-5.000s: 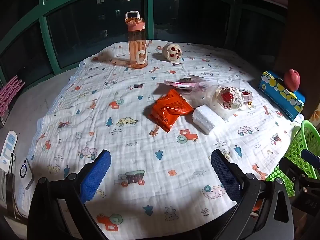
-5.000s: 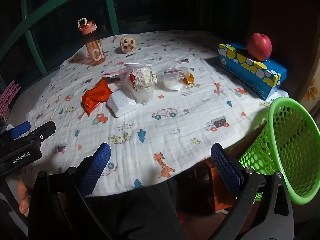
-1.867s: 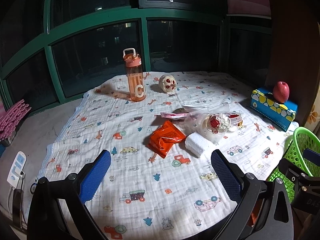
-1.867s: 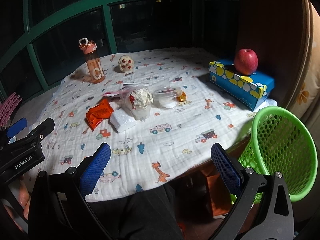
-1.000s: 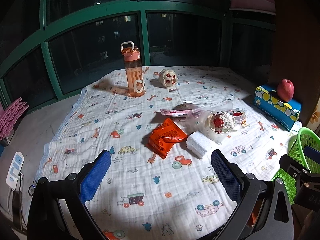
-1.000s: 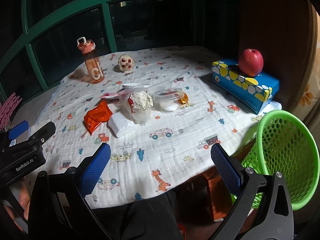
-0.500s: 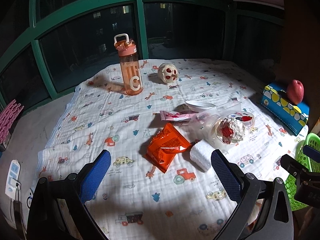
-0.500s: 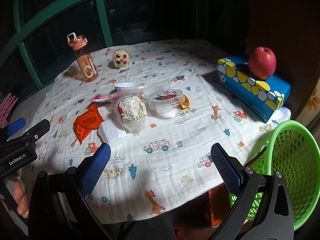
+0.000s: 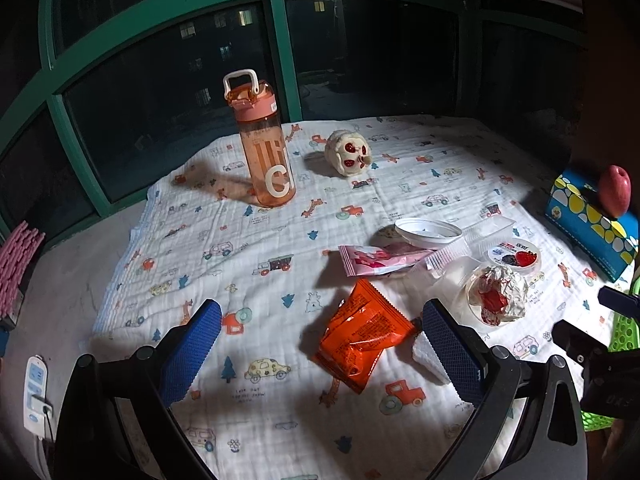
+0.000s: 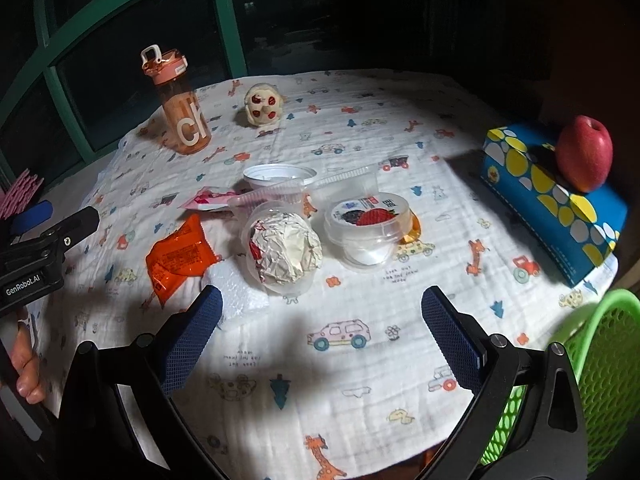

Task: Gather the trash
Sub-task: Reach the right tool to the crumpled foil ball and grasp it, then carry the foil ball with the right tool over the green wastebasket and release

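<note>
Trash lies mid-table on a cartoon-print cloth (image 9: 248, 248). An orange wrapper (image 9: 360, 340) (image 10: 176, 258) lies next to a white foam block (image 10: 240, 292). A clear cup with crumpled foil (image 10: 284, 252) (image 9: 496, 300), a yogurt cup (image 10: 368, 224), a pink wrapper (image 9: 376, 258) and a white lid (image 9: 428, 232) lie around them. My left gripper (image 9: 320, 352) is open and empty, just before the orange wrapper. My right gripper (image 10: 320, 336) is open and empty, before the foil cup.
An orange water bottle (image 9: 264, 148) and a skull-like toy (image 9: 348, 154) stand at the back. A blue patterned box (image 10: 552, 196) with a red apple (image 10: 584, 152) sits at the right. A green mesh basket (image 10: 596, 364) hangs past the table's near right edge. Dark windows lie behind.
Both grippers have moved forward and lower toward the trash pile; the items look larger and closer. Both stay open and empty.
</note>
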A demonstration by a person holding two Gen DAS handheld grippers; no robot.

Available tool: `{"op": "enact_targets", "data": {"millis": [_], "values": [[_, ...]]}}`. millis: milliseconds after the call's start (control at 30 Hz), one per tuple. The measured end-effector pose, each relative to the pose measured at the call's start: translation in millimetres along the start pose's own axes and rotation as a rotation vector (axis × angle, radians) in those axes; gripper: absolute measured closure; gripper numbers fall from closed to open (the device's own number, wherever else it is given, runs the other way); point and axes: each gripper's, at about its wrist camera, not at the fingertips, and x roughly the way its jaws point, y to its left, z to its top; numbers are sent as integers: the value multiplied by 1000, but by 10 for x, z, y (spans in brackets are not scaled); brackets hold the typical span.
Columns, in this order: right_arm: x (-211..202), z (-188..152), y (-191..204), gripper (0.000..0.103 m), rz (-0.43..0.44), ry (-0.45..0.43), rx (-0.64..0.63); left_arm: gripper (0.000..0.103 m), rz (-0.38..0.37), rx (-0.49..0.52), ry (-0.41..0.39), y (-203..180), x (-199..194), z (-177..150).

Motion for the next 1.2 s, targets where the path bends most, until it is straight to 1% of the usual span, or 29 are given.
{"op": "enact_targets", "data": {"millis": [100, 333, 533, 600, 700, 867, 967, 1067, 1200], "values": [[136, 69, 54, 9, 16, 12, -23, 6, 1, -8, 11, 92, 63, 4], [426, 155, 186, 22, 22, 55, -77, 6, 10, -19, 45, 251, 201, -66], [594, 219, 238, 37, 5, 66, -111, 6, -4, -33, 63, 302, 261, -121], [639, 222, 245, 44, 9, 79, -117, 6, -10, -24, 69, 279, 275, -144], [676, 219, 249, 49, 7, 84, -126, 6, -21, -16, 72, 237, 291, -163], [588, 219, 216, 52, 29, 59, -105, 6, -46, -11, 79, 163, 301, -175], [443, 225, 170, 53, 44, 25, -86, 6, -68, -4, 77, 101, 296, -182], [244, 230, 78, 53, 64, -7, -49, 6, -106, 14, 70, -18, 270, -190], [-46, 201, -75, 53, 52, -49, -17, 6, -176, 38, 72, -242, 264, -201]]}}
